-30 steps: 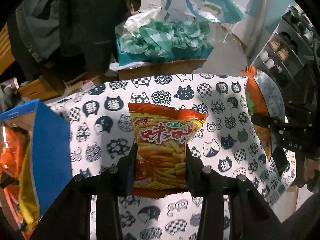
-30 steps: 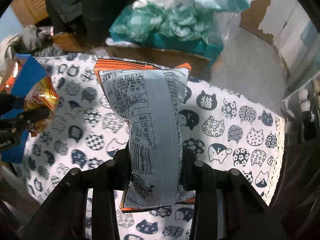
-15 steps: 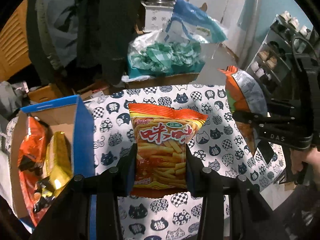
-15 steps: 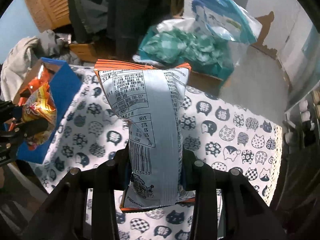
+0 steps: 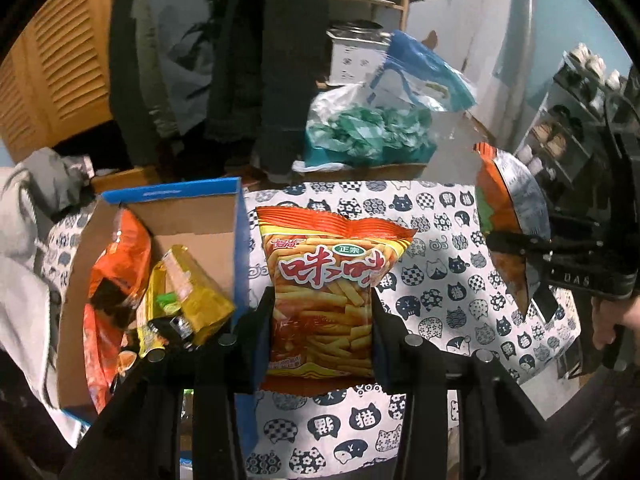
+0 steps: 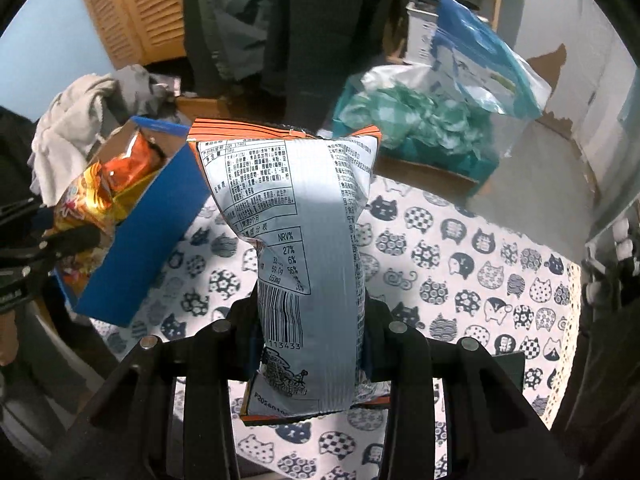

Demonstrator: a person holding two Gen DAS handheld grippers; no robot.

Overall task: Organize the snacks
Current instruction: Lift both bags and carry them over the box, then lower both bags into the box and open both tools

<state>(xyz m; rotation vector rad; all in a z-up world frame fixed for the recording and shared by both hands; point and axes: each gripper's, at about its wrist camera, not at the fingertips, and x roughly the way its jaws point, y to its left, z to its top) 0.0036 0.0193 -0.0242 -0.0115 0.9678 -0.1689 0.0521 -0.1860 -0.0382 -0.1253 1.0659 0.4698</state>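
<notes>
Two hand-held grippers are raised above the bench [image 5: 440, 280], which is covered in a cat-print cloth, and both point steeply down at it. The left hand-held gripper [image 5: 322, 320] is clamped on an orange fries snack bag [image 5: 332, 276], front face to the camera, held upright clear of the cloth. It hangs just beside the blue wall of an open cardboard box [image 5: 238, 248] on the bench's left side. Inside the box lie an orange packet [image 5: 120, 256] and a yellow packet [image 5: 188, 292].

The right hand-held gripper [image 6: 310, 340] is clamped on a second snack bag [image 6: 296, 240], its silver back with nutrition table and barcode facing the camera, also held off the cloth. In the left wrist view this gripper appears at the right edge, with fingers of the person's hand [image 5: 608, 320] on its handle.

Beyond the bench stand a carton with green-wrapped packs [image 6: 420, 120], hanging dark clothing [image 5: 280, 60] and a louvred wooden door [image 6: 128, 4]
</notes>
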